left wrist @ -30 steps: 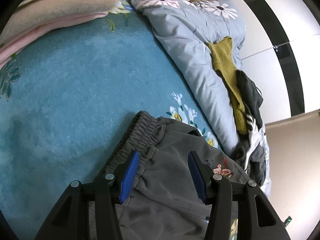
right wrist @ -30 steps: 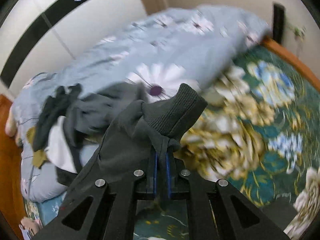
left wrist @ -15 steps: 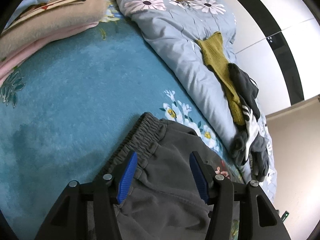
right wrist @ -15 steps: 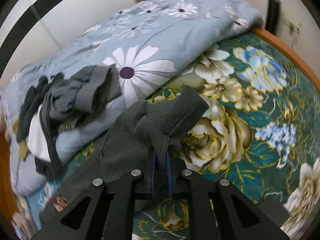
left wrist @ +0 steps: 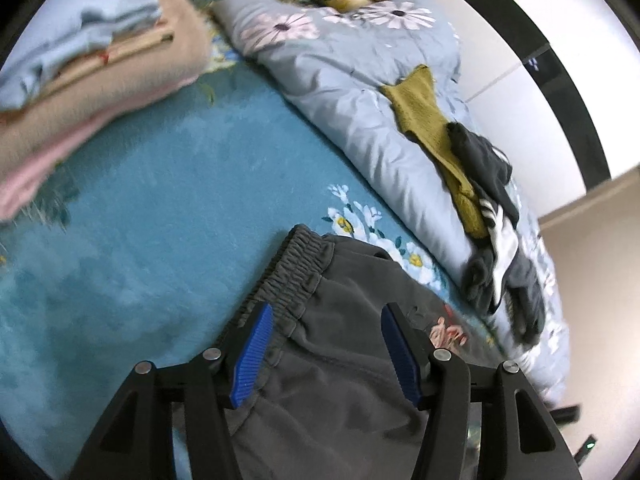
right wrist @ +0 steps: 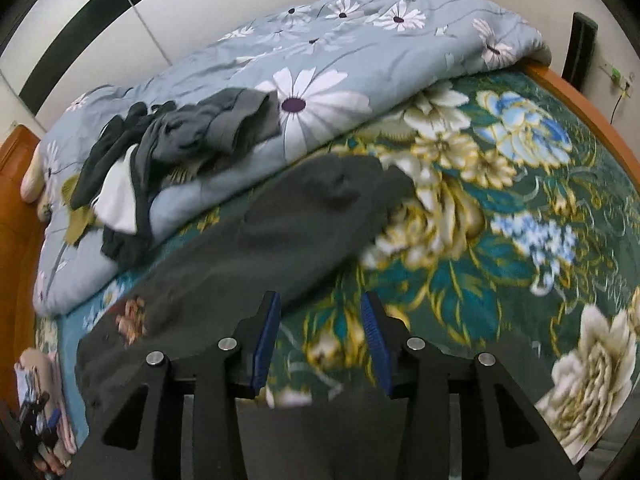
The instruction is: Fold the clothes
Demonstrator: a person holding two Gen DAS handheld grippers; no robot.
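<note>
Trousers [right wrist: 280, 232] lie flat on bedspread [right wrist: 500, 208], lower part cut off; right gripper [right wrist: 320, 340] opening, empty; left gripper [left wrist: 326, 354] parted above waistband [left wrist: 298, 268], gripping nothing.

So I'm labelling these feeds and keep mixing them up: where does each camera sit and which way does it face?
Left wrist: on the left claw, looking down at the grey trousers, waistband between its open fingers; folded stack beyond.
Right wrist: on the right claw, looking down over the floral bedspread; its jaws are opening with nothing between them, trouser leg lying left.
Shared: the trousers, the grey-blue quilt and the loose clothes pile.
</note>
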